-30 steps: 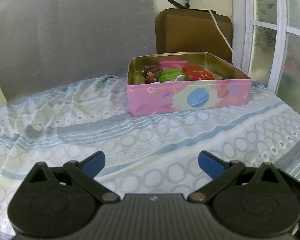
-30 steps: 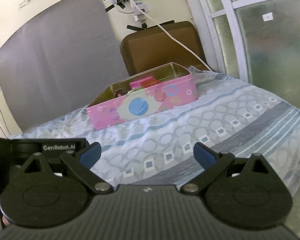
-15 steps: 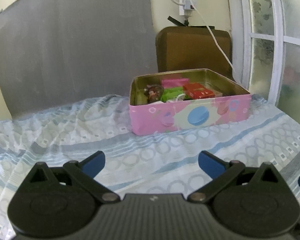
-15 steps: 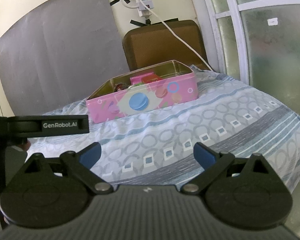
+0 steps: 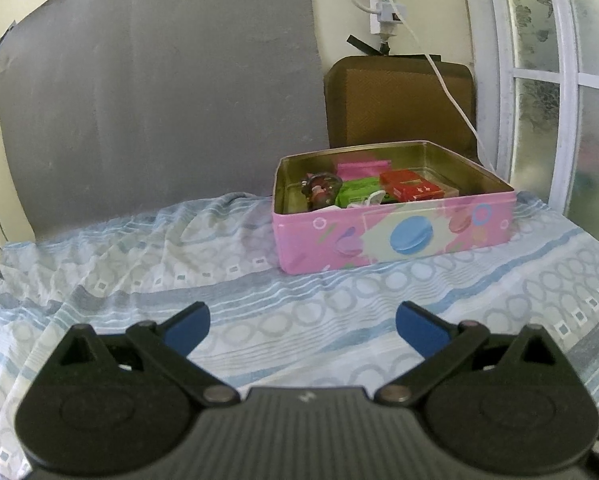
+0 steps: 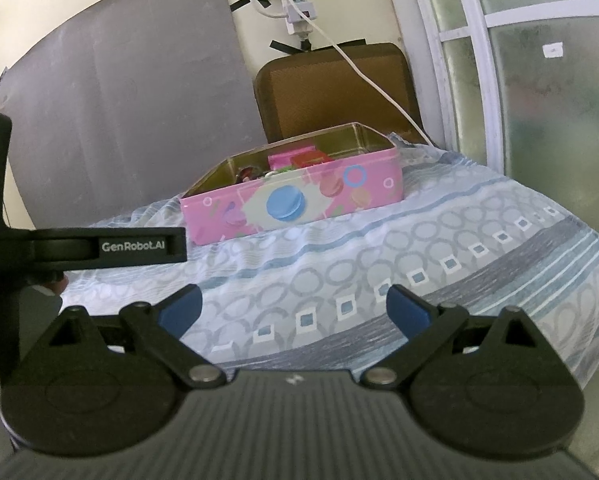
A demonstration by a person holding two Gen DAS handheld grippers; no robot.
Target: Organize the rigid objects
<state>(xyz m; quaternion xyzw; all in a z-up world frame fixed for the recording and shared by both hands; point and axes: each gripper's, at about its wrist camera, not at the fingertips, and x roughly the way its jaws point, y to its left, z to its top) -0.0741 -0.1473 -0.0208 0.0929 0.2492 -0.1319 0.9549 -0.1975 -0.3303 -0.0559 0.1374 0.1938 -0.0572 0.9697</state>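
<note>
Pink tin box (image 5: 395, 236) sits on the bed sheet (image 5: 259, 320), at about one o'clock from the left gripper (image 5: 302, 324), long side facing it. Both the left gripper and right gripper (image 6: 293, 308) are wide apart and hold nothing. Neither looks clearly closer.

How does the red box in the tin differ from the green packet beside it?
The red box lies to the right of the green packet. The red box looks stiff, with sharp edges; the green packet looks softer and is partly hidden by a white object. Both lie inside the open pink tin.
</note>
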